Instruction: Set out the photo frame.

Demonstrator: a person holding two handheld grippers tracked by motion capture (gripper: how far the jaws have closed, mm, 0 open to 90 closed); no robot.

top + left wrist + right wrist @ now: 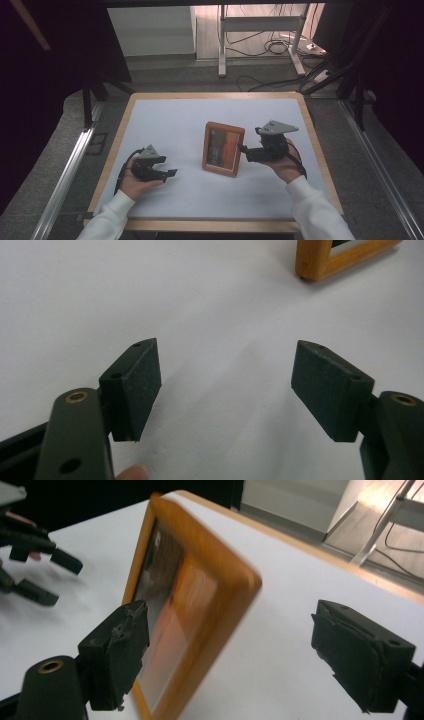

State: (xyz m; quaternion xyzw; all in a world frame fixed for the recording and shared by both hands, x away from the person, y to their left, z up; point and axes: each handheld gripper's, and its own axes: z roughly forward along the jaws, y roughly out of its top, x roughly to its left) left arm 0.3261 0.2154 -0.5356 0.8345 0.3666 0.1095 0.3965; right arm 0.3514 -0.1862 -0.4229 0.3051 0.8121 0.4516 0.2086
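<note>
Reaching for the frame (223, 148) is the step in hand: your right tongs (243, 149) sit at its right edge, jaws spread wide, and they grip nothing yet. In the right gripper view the frame (192, 600) stands tilted between the two pads (117, 652), its wooden edge running up the gap, the far pad well clear of it; whether the near pad touches the wood is hard to tell. The frame is near the middle of the white tabletop (170, 125), right of centre, and seems to lean with one long side raised, though its support is hidden.

Your left tongs (170, 173) rest low on the tabletop, well apart from the frame, released and empty; in the left gripper view only a frame corner (320, 262) shows far ahead.

Next, you would likely need to centre the edge between the pads, then close gently so the frame does not tip.
</note>
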